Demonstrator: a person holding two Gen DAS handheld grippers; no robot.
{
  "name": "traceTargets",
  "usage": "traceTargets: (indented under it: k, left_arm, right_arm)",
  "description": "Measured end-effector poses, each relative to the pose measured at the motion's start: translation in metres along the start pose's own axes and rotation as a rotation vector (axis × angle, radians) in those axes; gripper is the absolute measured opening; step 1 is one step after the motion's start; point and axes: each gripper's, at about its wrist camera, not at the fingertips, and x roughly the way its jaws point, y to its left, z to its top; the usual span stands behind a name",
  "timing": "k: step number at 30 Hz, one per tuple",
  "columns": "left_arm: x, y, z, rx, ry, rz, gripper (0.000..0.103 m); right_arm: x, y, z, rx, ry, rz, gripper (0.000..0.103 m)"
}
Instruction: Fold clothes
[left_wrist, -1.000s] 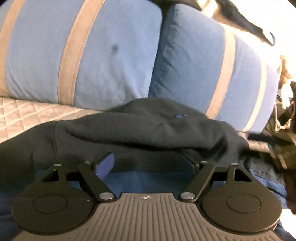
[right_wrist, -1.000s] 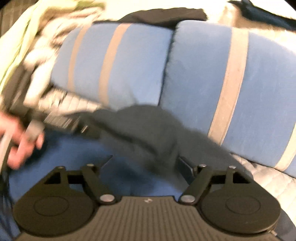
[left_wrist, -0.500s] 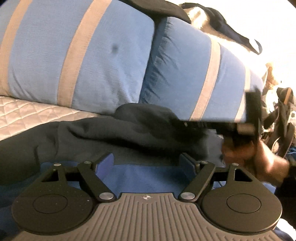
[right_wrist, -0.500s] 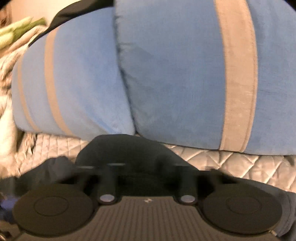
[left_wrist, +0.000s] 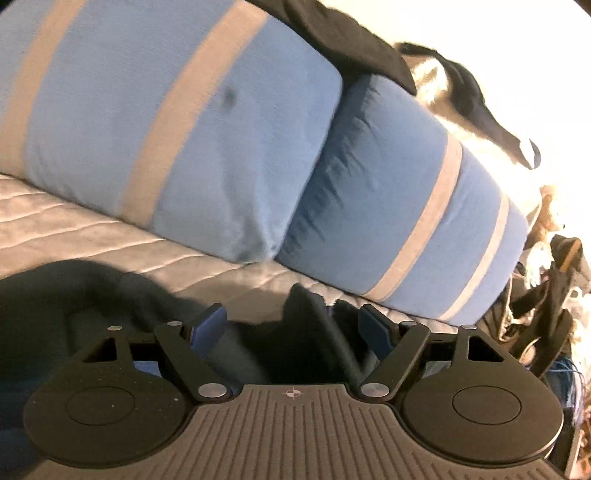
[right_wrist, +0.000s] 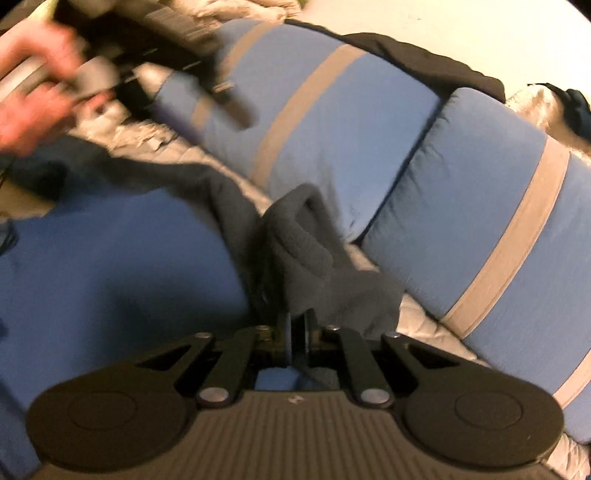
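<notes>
Garment (right_wrist: 306, 251) lies between the jaws, on the quilt (right_wrist: 424, 325); two cushions (right_wrist: 480, 221) stand behind it.

dark grey garment (right_wrist: 306, 254); blue pillows (left_wrist: 177, 122), tan stripes; pale quilted cover (left_wrist: 74, 229).

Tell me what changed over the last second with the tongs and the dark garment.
The right tongs went from open to shut on a fold of the dark garment. The left tongs rose, staying open. The striped blue cushions stayed put.
</notes>
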Motion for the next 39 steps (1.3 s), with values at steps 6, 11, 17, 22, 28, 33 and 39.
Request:
traceTargets:
  k: [6,11,17,22,28,33,39]
  left_arm:
    - [0.084,-0.016,0.013,0.132,0.254,0.111,0.077]
    - [0.092,-0.007,0.000,0.141,0.256,0.241,0.044]
    - [0.054,-0.005,-0.029,0.248,0.199,0.237,0.015]
    - [0.031,-0.020,-0.061,0.385,0.171,0.249,0.011]
    - [0.022,-0.027,-0.083,0.462,0.173,0.261,0.011]
    - [0.013,-0.015,-0.084,0.452,0.185,0.279,0.012]
    - [0.007,0.006,-0.085,0.443,0.172,0.315,0.053]
  right_arm:
    - [-0.002,0.004,-0.008,-0.002,0.009,0.000,0.006]
    - [-0.003,0.002,-0.009,0.013,0.018,0.005,0.007]
    - [-0.024,-0.014,-0.006,0.081,-0.002,-0.041,0.055]
    - [-0.041,-0.038,0.008,0.278,-0.016,-0.045,0.079]
    - [-0.035,-0.054,0.040,0.512,0.000,-0.069,0.086]
    - [0.004,-0.052,0.050,0.542,0.112,-0.190,0.086]
    - [0.002,-0.065,0.014,0.546,0.228,-0.283,0.084]
